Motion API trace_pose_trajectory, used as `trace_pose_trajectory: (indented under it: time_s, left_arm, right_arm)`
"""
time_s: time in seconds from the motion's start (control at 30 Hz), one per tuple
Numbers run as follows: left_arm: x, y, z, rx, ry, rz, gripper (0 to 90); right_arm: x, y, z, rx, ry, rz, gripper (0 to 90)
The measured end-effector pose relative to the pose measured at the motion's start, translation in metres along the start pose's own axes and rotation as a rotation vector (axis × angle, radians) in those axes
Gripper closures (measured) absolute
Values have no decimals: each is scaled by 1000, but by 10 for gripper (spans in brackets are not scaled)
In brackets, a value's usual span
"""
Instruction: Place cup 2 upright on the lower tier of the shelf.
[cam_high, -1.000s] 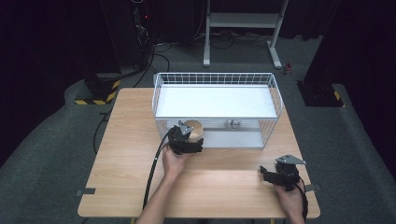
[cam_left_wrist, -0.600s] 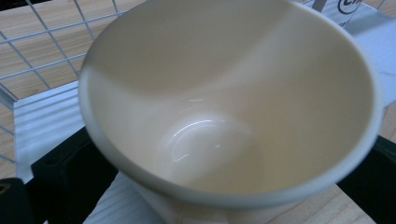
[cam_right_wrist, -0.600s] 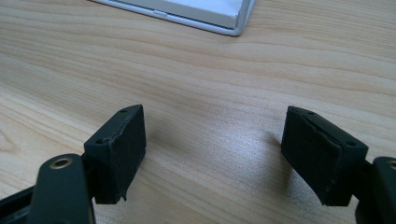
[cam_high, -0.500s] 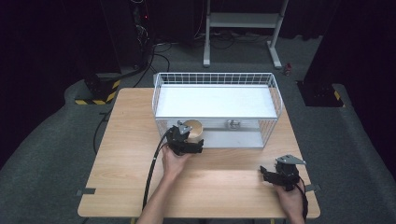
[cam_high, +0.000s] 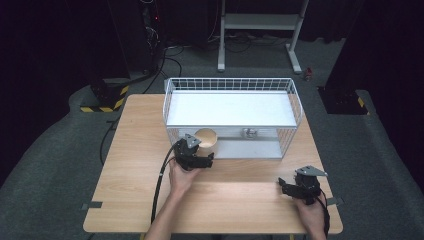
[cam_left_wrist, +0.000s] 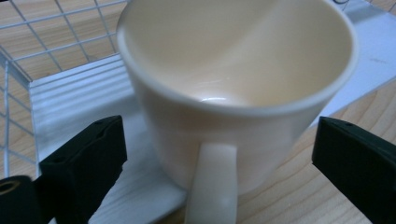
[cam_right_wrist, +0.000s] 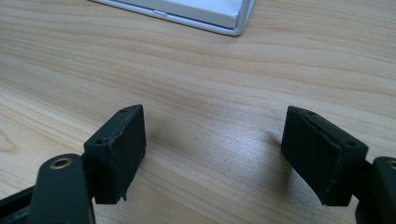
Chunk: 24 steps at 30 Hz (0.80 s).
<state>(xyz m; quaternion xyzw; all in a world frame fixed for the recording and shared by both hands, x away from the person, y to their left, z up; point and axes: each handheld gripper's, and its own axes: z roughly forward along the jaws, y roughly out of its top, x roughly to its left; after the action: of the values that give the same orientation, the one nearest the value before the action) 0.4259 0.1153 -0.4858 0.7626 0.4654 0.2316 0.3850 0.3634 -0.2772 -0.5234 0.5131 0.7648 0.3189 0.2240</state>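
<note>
A cream mug (cam_high: 206, 138) stands at the front left of the white wire rack (cam_high: 230, 84), on the edge of its white base (cam_left_wrist: 84, 93). The mug (cam_left_wrist: 233, 70) is empty and its handle points toward the camera in the left gripper view. My left gripper (cam_high: 198, 152) is open, with one jaw on each side of the mug and a gap to it on both sides (cam_left_wrist: 219, 154). My right gripper (cam_high: 286, 187) rests low over the wooden table near the front right corner. It is open with nothing between its jaws (cam_right_wrist: 215, 149).
The wire rack has an upper white shelf (cam_high: 232, 107) and a lower opening facing me. A corner of its white base (cam_right_wrist: 205, 11) lies ahead of the right gripper. Bare wooden table (cam_high: 135, 150) lies left of the rack and along the front.
</note>
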Motion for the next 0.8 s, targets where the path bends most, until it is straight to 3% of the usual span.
trace_pose_trajectory:
  time_s: [0.17, 0.53, 0.8]
  left_arm:
    - [0, -4, -2, -3, -2, -23, 104]
    - [-2, -11, -5, -9, -5, -26, 189]
    - [-4, -13, -2, 19, 4, -2, 237]
  right_arm:
    - [0, 0, 0, 0, 0, 0, 220]
    - [0, 0, 0, 0, 0, 0, 220]
    - [0, 0, 0, 0, 0, 0, 220]
